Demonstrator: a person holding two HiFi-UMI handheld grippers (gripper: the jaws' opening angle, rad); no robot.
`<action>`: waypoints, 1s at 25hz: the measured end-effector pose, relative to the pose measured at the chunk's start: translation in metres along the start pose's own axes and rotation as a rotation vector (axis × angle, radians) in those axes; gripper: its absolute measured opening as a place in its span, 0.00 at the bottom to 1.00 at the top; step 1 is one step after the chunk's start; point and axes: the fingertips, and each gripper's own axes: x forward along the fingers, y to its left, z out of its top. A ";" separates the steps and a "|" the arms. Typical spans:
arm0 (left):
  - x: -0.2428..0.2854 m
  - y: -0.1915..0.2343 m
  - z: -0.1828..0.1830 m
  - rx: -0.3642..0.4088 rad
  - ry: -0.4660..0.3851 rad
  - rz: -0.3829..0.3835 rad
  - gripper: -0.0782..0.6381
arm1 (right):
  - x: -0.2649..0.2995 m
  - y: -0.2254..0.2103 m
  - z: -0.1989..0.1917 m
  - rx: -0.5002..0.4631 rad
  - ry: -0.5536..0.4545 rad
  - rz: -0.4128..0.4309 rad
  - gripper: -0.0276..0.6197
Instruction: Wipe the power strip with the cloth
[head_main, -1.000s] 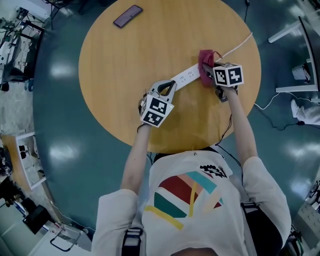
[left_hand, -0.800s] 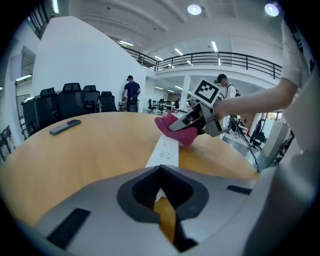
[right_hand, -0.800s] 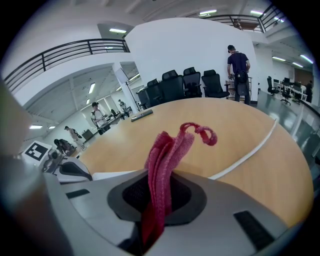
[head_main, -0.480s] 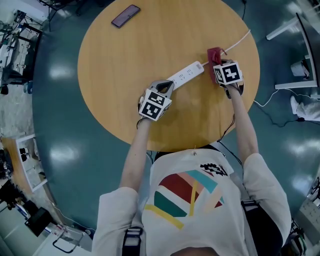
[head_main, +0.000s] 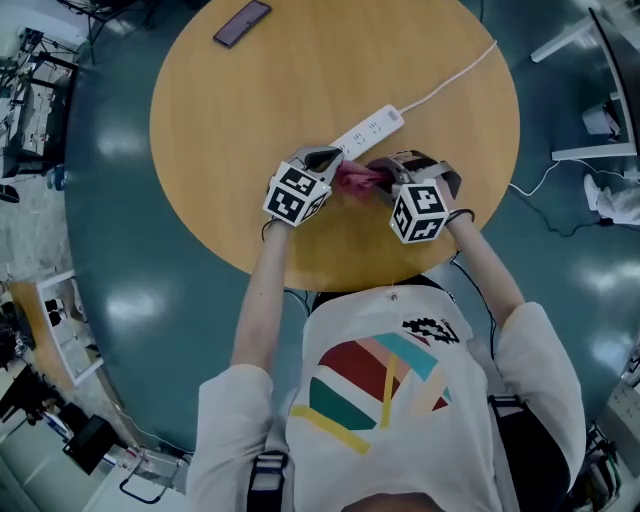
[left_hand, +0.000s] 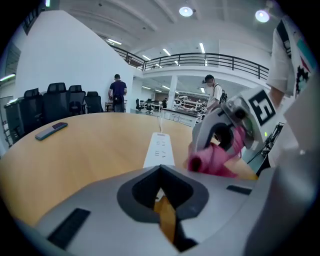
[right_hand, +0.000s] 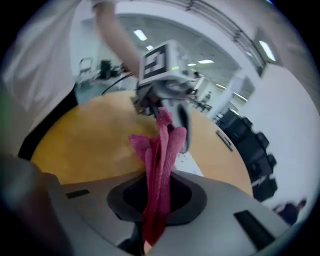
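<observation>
Coarse woven cloth (right_hand: 160, 165); smooth plastic power strip (head_main: 367, 133); matt wood table (head_main: 250, 90).

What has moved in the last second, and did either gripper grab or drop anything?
The right gripper, shut on the cloth, swung from the cord end of the power strip back to its near end, so the cloth now sits beside the left gripper. Nothing was taken hold of or let go. The left gripper stayed shut at that near end. The power strip and the phone kept their places on the table.
</observation>
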 end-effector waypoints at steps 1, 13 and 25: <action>0.001 -0.001 0.000 0.006 0.001 0.004 0.17 | 0.007 0.010 0.000 -0.139 0.044 0.008 0.10; 0.004 -0.003 0.001 0.105 0.064 0.033 0.17 | 0.038 0.004 0.021 -0.499 0.083 -0.059 0.10; 0.005 -0.007 0.001 0.129 0.093 0.011 0.17 | 0.020 -0.033 -0.060 -0.462 0.225 -0.075 0.10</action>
